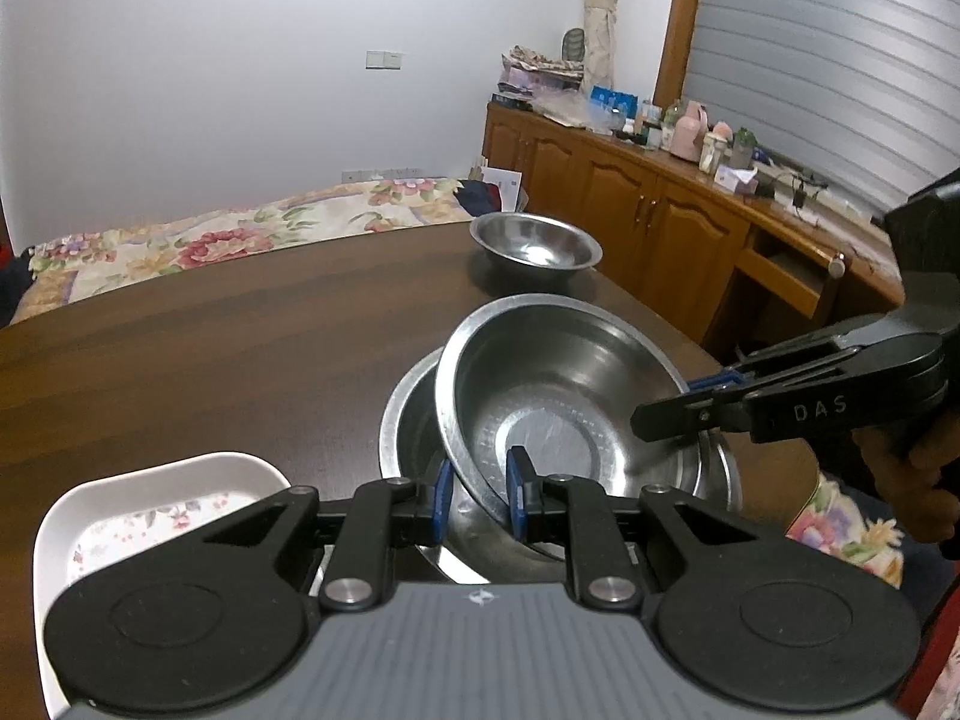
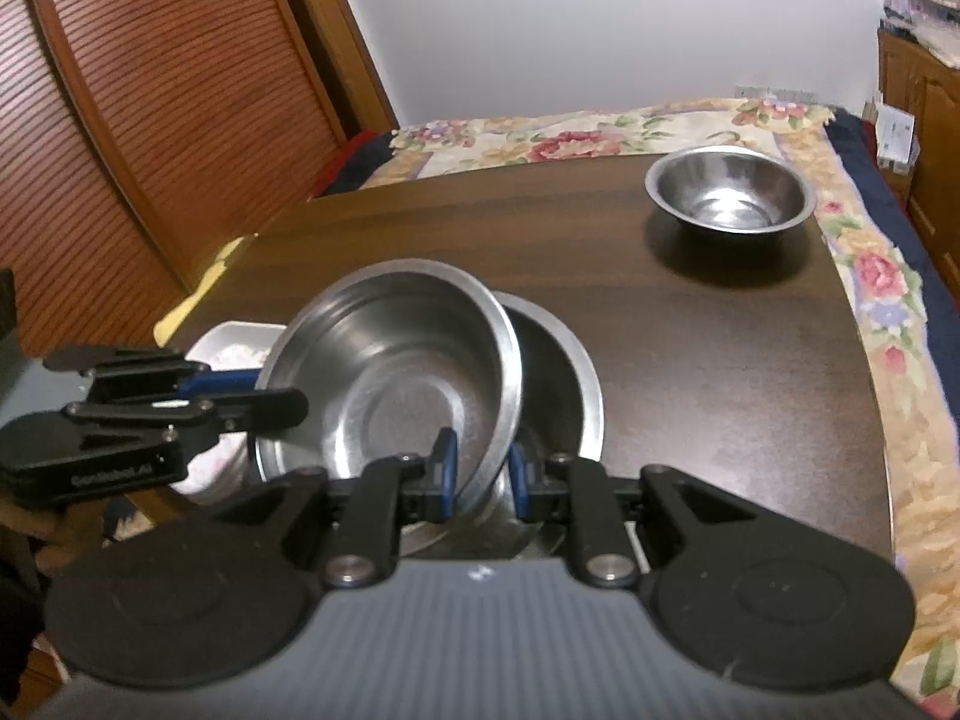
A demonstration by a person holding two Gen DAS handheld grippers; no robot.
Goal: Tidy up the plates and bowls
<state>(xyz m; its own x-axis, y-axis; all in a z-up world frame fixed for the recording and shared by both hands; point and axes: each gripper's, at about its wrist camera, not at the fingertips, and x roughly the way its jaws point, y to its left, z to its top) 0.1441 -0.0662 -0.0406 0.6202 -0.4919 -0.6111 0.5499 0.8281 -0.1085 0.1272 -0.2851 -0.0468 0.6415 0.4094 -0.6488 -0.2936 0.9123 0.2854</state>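
A medium steel bowl (image 1: 558, 402) sits tilted inside a larger steel bowl (image 1: 408, 420) on the dark wooden table. My left gripper (image 1: 478, 495) straddles its near rim, one blue pad on each side. My right gripper (image 2: 480, 474) straddles the opposite rim of the same bowl (image 2: 396, 360), with the larger bowl (image 2: 570, 372) underneath. Each gripper shows in the other's view, the right one (image 1: 708, 396) and the left one (image 2: 240, 387). A smaller steel bowl (image 1: 534, 246) (image 2: 729, 192) stands alone at the far table edge. A white floral square plate (image 1: 162, 510) (image 2: 240, 342) lies beside the left gripper.
The dark wooden table (image 1: 240, 330) ends close beyond the small bowl. A floral bed (image 1: 240, 234) lies behind it. Wooden cabinets (image 1: 630, 204) with clutter stand to the right, with one drawer (image 1: 786, 276) pulled out. A slatted wooden door (image 2: 150, 90) is at the left.
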